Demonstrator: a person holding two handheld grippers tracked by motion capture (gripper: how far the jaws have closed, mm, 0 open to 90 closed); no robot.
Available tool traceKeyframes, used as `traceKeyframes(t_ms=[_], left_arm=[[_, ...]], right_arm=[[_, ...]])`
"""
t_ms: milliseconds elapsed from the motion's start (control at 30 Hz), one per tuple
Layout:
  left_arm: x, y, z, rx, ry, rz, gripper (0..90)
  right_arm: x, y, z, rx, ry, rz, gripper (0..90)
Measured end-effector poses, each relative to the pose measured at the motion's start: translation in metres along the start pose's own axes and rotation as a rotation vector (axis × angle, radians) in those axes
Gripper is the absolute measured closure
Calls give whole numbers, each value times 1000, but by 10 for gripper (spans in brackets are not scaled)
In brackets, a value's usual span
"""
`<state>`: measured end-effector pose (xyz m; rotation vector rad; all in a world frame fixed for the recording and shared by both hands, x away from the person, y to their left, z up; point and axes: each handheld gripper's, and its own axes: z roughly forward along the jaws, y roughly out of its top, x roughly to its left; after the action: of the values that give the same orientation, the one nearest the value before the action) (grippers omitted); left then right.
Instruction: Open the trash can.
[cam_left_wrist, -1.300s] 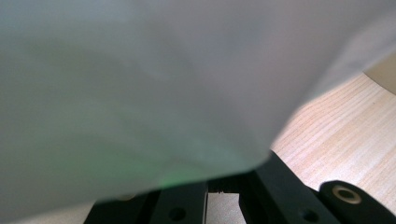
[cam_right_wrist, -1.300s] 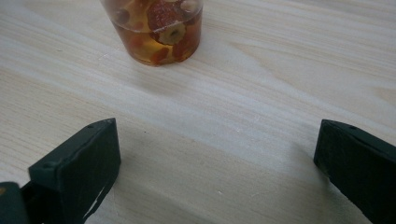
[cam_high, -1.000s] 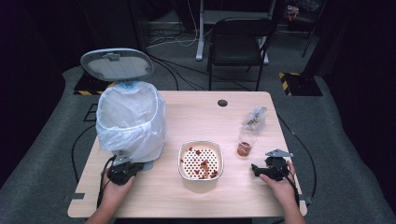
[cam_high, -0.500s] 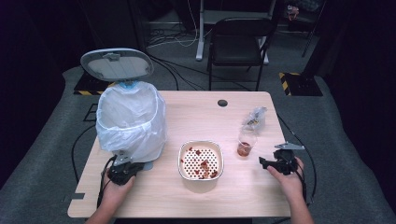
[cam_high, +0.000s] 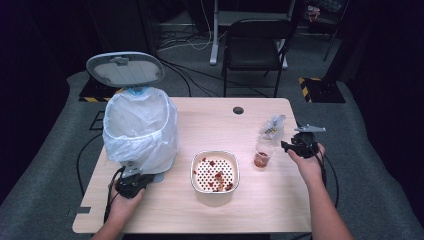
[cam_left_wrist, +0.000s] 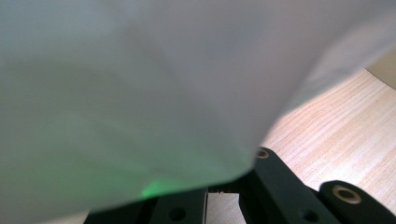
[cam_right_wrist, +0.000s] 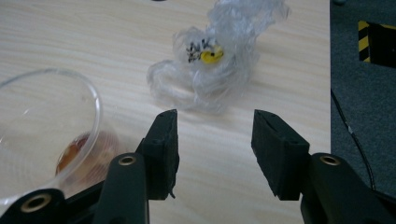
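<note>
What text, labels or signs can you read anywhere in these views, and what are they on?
No text is readable.
Crumpled clear wrapper: small black print beside a yellow spot, too blurred to read.
Floor plates: yellow-and-black hazard stripes, no words.
Clear cup, strainer bowl and bagged bin: no markings visible.

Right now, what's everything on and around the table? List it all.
light wooden table: one, centre.
white plastic-lined bin: one, table's left; grey oval lid raised.
white perforated bowl: one, table centre front, red scraps inside.
clear plastic cup: one, right of bowl, reddish residue.
crumpled clear plastic wrapper: one, beyond the cup.
black chair: one, behind table.
left gripper: black, at the bin's base, jaws shut.
right gripper: black, jaws open and just been closing, nothing between them, near the wrapper.
</note>
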<state>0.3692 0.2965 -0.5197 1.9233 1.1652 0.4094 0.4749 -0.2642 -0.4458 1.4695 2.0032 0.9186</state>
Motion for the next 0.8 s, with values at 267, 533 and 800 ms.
traceKeyframes(t_ms=[267, 533, 800], left_arm=[[1, 0, 0, 2, -11, 19, 900], [1, 0, 0, 3, -10, 14, 900], [1, 0, 0, 4, -11, 10, 900]], right_arm=[[-7, 22, 23, 26, 10, 22, 547], [-11, 42, 41, 64, -5, 40, 484], [-12, 46, 57, 81, -20, 75, 413]])
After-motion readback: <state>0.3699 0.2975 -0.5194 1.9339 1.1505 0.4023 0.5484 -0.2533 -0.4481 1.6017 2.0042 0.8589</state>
